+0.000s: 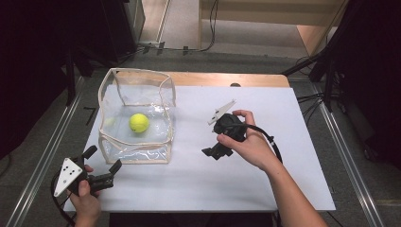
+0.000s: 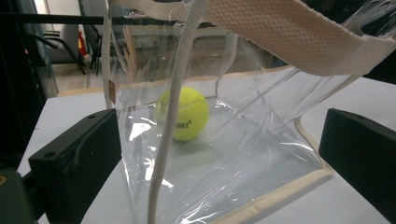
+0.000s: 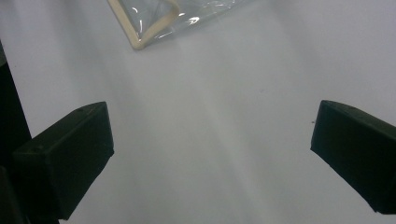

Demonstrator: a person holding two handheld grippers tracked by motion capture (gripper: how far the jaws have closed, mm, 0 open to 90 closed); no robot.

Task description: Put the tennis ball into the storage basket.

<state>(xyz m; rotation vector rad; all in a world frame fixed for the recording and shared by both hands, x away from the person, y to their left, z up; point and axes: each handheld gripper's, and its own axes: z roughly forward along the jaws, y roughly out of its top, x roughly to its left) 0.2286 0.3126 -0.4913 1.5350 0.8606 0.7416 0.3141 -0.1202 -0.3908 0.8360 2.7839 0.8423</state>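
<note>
A clear plastic bag (image 1: pixel 135 109) with cream fabric edging stands open on the white table (image 1: pixel 265 189). A yellow tennis ball (image 1: pixel 139 122) lies inside it, also the ball (image 2: pixel 184 113) seen through the plastic in the left gripper view. My left gripper (image 1: pixel 101 157) is open at the table's near left corner, its jaws spread just short of the bag's (image 2: pixel 261 154) near left corner. My right gripper (image 1: pixel 216 152) is open too, held over the bare table right of the bag, jaws pointing down and left. A corner of the bag (image 3: pixel 154 23) shows beyond my right gripper (image 3: pixel 210 154).
The white sheet covers a wooden table whose far edge (image 1: pixel 227 78) shows behind the bag. Metal rails (image 1: pixel 42 156) run along both sides. Cables (image 1: pixel 312 101) lie on the floor at the right. Bare table stretches at the right and front.
</note>
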